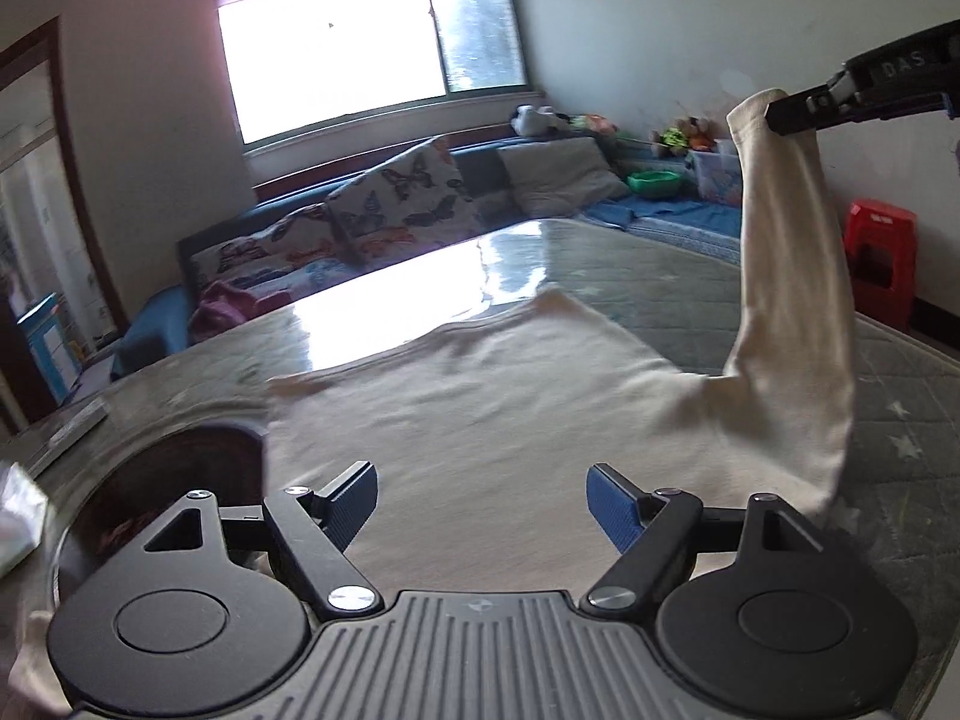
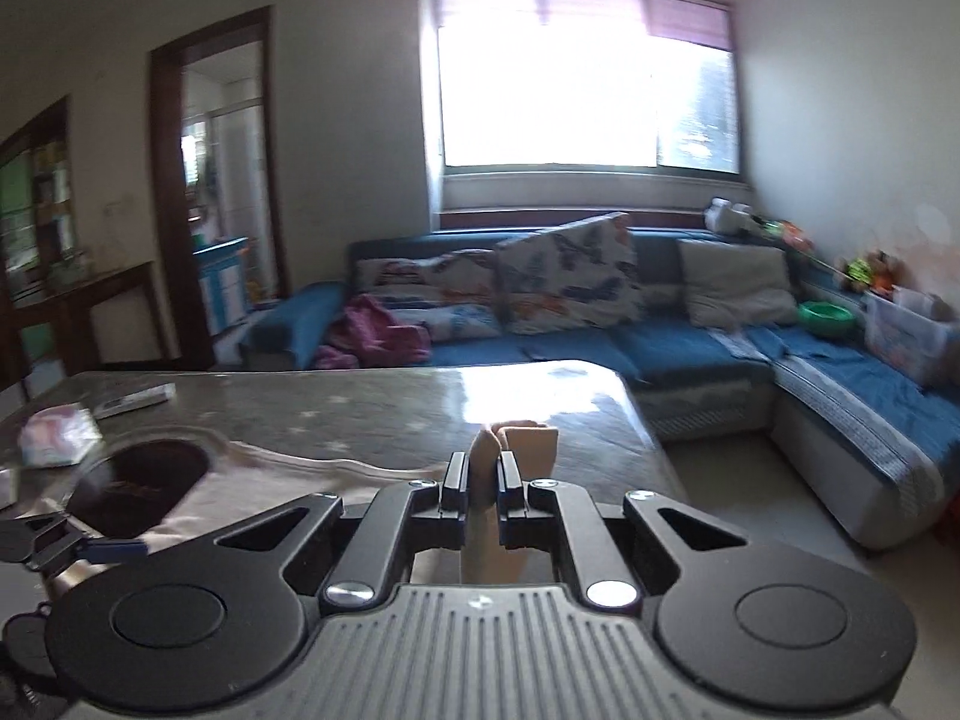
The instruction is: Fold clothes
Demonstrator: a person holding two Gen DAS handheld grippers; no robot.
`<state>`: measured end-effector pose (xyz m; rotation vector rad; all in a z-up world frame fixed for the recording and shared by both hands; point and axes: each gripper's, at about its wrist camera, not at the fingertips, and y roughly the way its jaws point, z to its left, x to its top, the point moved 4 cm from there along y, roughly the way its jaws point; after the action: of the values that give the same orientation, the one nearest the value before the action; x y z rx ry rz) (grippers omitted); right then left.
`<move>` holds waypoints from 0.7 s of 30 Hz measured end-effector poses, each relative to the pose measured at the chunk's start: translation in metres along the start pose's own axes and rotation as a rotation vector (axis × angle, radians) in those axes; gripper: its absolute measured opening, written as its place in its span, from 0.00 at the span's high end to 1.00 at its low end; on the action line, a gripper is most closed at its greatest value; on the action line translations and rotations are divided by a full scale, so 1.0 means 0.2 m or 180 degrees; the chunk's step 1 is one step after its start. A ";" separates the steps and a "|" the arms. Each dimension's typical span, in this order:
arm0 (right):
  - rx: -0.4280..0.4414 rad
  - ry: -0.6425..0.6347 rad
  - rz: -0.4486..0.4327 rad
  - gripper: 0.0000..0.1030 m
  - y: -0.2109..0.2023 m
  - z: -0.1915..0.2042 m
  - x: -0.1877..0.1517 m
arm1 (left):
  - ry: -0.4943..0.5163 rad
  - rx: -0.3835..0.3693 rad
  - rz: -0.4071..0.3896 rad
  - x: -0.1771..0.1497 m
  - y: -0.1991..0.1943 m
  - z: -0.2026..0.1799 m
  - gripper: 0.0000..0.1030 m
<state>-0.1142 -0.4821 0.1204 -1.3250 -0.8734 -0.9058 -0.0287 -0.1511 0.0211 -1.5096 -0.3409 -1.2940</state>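
Sleeve [image 1: 792,276] hangs pinched in the right gripper [image 2: 483,474], upper right; left gripper [image 1: 483,501] gapes empty. Next, lay it across the shirt [image 1: 480,414].

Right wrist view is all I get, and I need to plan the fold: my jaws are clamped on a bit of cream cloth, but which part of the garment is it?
Observer: The right gripper pinches the cuff end of the long cream sleeve, which hangs down from it to the shirt.
Operator: Is the rest of the shirt lifted too?
Observer: No. The cream long-sleeved shirt lies spread flat on the glossy grey table; only that sleeve is raised.
Operator: Is the other gripper helping?
Observer: The left gripper is open above the near part of the shirt, with nothing between its blue pads.
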 end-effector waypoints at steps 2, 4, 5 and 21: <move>0.0157 -0.0080 0.0024 0.93 0.05 0.10 0.02 | -0.0098 0.0066 0.0002 -0.03 -0.03 0.07 0.23; 0.0379 -0.0171 0.0092 0.93 0.11 0.24 0.03 | -0.0169 0.0116 -0.0005 -0.05 -0.05 0.13 0.23; 0.0464 -0.0205 0.0122 0.93 0.13 0.30 0.04 | -0.0199 0.0137 -0.0011 -0.06 -0.07 0.15 0.23; 0.1211 -0.0803 0.0938 0.83 0.40 0.94 -0.29 | -0.0485 0.0226 0.0084 -0.21 -0.13 0.29 0.25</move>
<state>-0.0659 -0.2895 0.0453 -1.2050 -0.9574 -0.3258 -0.0332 -0.0761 0.0092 -1.5508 -0.4590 -1.1375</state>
